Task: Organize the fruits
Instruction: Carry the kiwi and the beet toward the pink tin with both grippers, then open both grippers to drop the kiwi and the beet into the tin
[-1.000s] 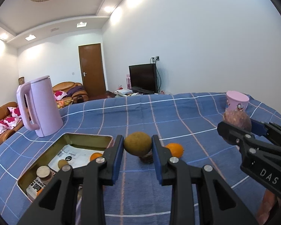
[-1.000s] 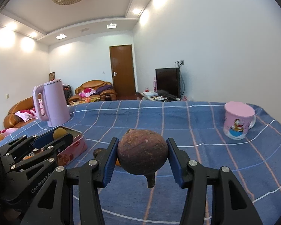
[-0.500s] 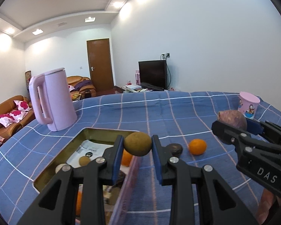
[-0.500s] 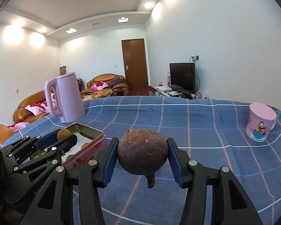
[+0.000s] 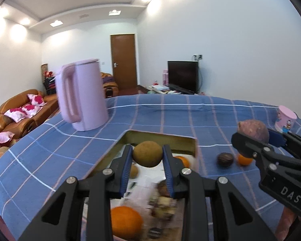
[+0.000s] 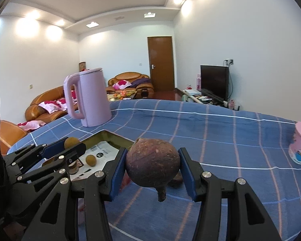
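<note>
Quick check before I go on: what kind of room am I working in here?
Most likely a home living room. Brown leather sofas with cushions line the far wall, a television sits on a low stand beside a wooden door, and the work surface is a table under a blue checked cloth.

— What does the left gripper (image 5: pixel 147 156) carry?

— A round, olive-brown fruit (image 5: pixel 147 153), dull-skinned, pinched between the blue pads above the open gold tin (image 5: pixel 187 144).

— And the tin's contents?

— An orange (image 5: pixel 126 224) near the front, a second orange (image 5: pixel 183 161) by the far right wall, a small brown fruit (image 6: pixel 91 160) on the printed paper lining, and some dark blurred pieces that cannot be made out.

— The right gripper (image 6: pixel 153 170)?

— It clamps a large reddish-brown fruit (image 6: pixel 153 164), rough-skinned, its stubby stem pointing down.

— Anything loose?

— On the blue checked cloth right of the tin lie a dark wrinkled fruit (image 5: pixel 225 159) and another orange (image 5: pixel 244 159), just beside each other.
</note>
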Available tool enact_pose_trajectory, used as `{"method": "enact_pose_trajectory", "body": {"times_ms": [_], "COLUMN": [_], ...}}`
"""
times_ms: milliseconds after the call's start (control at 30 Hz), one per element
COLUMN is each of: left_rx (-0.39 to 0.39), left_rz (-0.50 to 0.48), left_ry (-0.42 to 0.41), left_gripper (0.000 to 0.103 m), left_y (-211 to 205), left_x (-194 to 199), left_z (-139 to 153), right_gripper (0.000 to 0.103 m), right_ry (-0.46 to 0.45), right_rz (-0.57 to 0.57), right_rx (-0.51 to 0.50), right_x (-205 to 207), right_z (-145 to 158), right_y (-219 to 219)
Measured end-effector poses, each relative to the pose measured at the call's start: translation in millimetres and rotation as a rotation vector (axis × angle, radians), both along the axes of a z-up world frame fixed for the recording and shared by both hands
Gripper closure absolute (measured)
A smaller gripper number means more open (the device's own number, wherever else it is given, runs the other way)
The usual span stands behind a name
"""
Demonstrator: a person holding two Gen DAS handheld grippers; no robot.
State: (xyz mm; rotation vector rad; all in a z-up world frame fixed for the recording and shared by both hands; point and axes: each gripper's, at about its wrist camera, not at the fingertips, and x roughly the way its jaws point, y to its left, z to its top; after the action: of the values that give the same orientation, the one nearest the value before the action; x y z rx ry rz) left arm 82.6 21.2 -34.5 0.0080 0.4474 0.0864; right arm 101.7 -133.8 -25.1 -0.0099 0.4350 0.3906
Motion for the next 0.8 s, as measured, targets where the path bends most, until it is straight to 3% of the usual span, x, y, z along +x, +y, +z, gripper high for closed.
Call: {"method": "enact_pose_trajectory", "body": {"times_ms": [300,800], "left_rx": [-0.021,-0.037], "left_rz": [0.072,0.091], "left_ry": [0.033,0.075], "left_gripper": [0.071,0.071], "left_y": [41,60], "left_x": [9,16], "left_z": [-5,-17], "right_gripper": [0.050,0.050], "right_ry": [0.011,0.087], "right_rz": [0.074,0.144], "right_rx": [-0.033,-0.090], "right_x": [9,31], "right_z": [0,-20], "right_y": [40,84]}}
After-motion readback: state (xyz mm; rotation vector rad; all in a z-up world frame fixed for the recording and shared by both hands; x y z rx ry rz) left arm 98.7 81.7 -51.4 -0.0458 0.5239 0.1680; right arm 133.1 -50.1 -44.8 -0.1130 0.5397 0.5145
